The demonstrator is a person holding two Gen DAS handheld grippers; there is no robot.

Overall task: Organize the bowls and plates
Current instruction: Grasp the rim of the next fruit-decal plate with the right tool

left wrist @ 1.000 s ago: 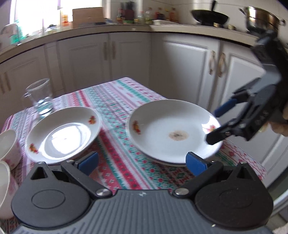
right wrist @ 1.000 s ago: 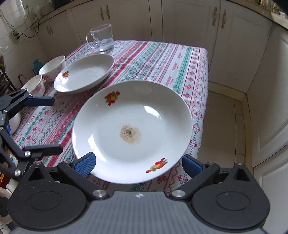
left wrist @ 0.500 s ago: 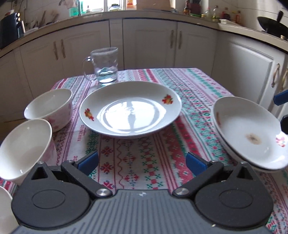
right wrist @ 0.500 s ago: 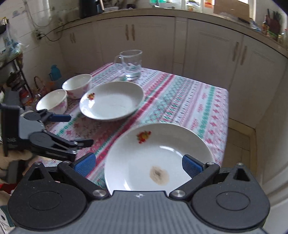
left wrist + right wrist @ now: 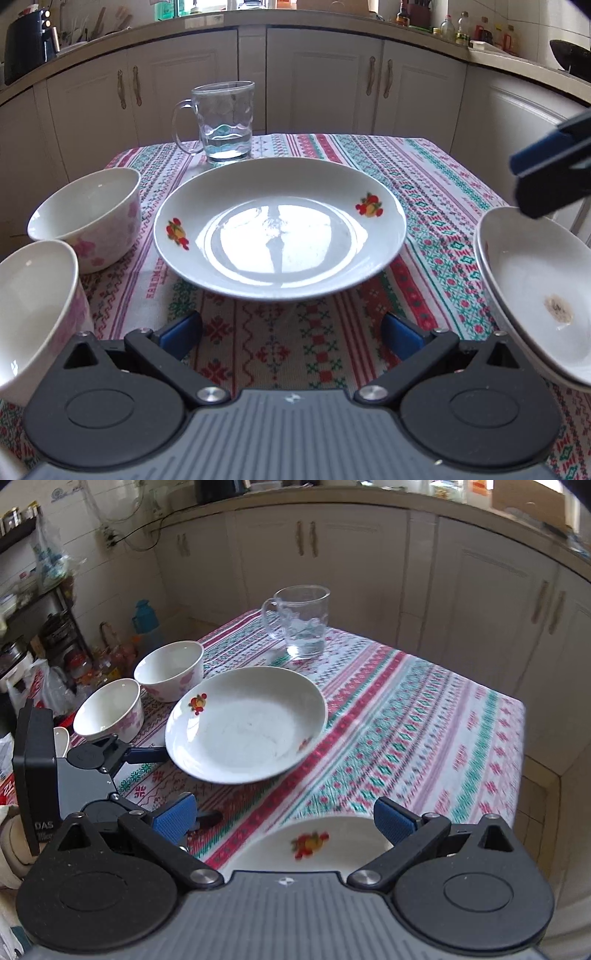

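The clean plate point(image 5: 280, 229) lay flat on the tablecloth point(image 5: 436, 177), dead ahead of the left gripper point(image 5: 291, 325) and just beyond its blue pads point(image 5: 181, 328). That gripper stood wide open and empty, its jaws spread about level with the near rim. Behind the plate stood a glass mug point(image 5: 225, 122); two bowls point(image 5: 88, 218) sat side by side at its left, close to the rim, the nearer one hard by the left finger.

The stained plate point(image 5: 535, 291) lay to the right, under the right gripper point(image 5: 284, 821), whose jaws were also apart and held nothing. In the right wrist view only the far edge of that plate showed between the fingers, blurred — whether it rested fully on the table I could not tell.

A plate is round, so it offers no long axis; what matters is the rim. The left gripper was much the nearer to the clean plate and squarely lined up with it, so a short straight push forward would probably bring the near rim between the jaws. The likely aim is to stack the two plates — nothing was yet stacked.
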